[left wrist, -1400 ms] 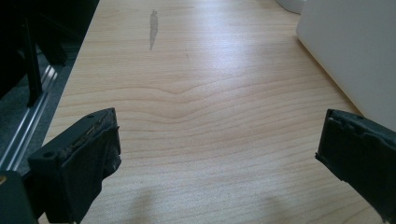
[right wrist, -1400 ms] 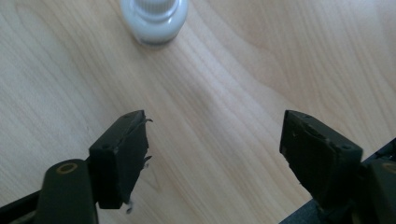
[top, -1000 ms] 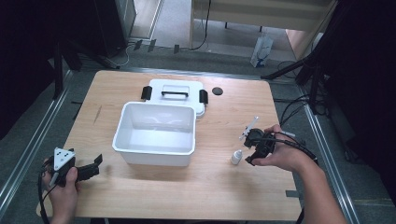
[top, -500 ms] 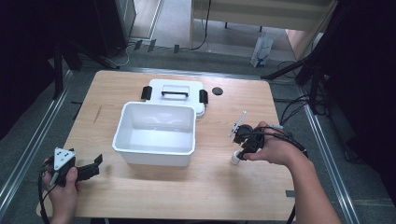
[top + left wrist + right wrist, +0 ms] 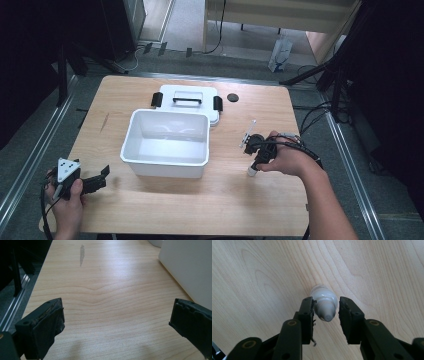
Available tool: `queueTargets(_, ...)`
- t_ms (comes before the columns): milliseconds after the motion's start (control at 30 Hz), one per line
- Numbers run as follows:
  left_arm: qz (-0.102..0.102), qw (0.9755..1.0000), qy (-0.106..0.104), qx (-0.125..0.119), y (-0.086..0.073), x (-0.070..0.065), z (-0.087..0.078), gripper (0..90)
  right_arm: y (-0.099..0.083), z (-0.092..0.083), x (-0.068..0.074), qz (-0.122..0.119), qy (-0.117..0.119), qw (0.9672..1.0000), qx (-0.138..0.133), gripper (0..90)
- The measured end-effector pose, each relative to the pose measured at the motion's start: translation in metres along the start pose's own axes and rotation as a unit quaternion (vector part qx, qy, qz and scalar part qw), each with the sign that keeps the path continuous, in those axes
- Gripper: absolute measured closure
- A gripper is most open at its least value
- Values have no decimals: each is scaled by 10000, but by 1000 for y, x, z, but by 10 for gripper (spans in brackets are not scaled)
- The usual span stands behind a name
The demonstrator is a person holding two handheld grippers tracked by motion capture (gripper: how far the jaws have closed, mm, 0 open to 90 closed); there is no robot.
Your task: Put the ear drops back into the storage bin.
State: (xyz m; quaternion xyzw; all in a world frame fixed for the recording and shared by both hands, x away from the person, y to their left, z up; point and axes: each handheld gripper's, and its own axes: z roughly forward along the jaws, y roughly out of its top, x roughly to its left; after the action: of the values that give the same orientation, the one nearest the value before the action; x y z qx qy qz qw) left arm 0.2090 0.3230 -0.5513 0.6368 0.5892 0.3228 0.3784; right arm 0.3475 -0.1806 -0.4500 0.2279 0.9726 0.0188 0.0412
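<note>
The small white bottle [image 5: 323,302] stands upright on the tabletop [image 5: 165,210], to the right of the white tub [image 5: 167,142] and well apart from it. No label or writing can be read on the bottle; its cap [image 5: 326,312] is plain grey-white. The tub and its lid [image 5: 187,102] carry no readable print either.

The right tongs [image 5: 326,312] come down over the bottle from above. Their jaws have just been closing, with the bottle's cap and neck between them; the left jaw looks to be touching the cap, while a thin gap shows at the right jaw, so the pinch is not plainly complete.

The left tongs [image 5: 116,322] rest near the front left corner of the tabletop, spread wide with nothing between them, only bare wood ahead. The tub's wall [image 5: 190,267] rises just to the right of them.

The lid lies behind the tub, touching or nearly touching its rear rim. A small dark disc [image 5: 232,97] sits beside the lid near the far edge. Bare wood lies in front of the tub and around the bottle, which stands well in from the right edge.
</note>
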Motion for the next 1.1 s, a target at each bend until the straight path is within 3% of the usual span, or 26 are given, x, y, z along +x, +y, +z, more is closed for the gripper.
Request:
queueTargets(200, -8, 10000, 3, -6, 0, 0, 0, 0, -1, 4, 0, -10, 57, 10000, 10, 671)
queueTargets(267, -26, 10000, 6, -8, 0, 0, 0, 0, -1, 2, -1, 5, 95, 10000, -19, 718)
queueTargets(633, -35, 10000, 16, -3, 0, 1, 0, 0, -1, -1, 3, -289, 197, 9994, -74, 722)
queueTargets(733, -32, 10000, 20, -2, 0, 1, 0, 0, 2, -7, 4, -432, 213, 9988, -43, 723)
queueTargets(1100, -34, 10000, 13, -8, 0, 1, 0, 0, 21, -27, 6, -606, 125, 9979, -192, 723)
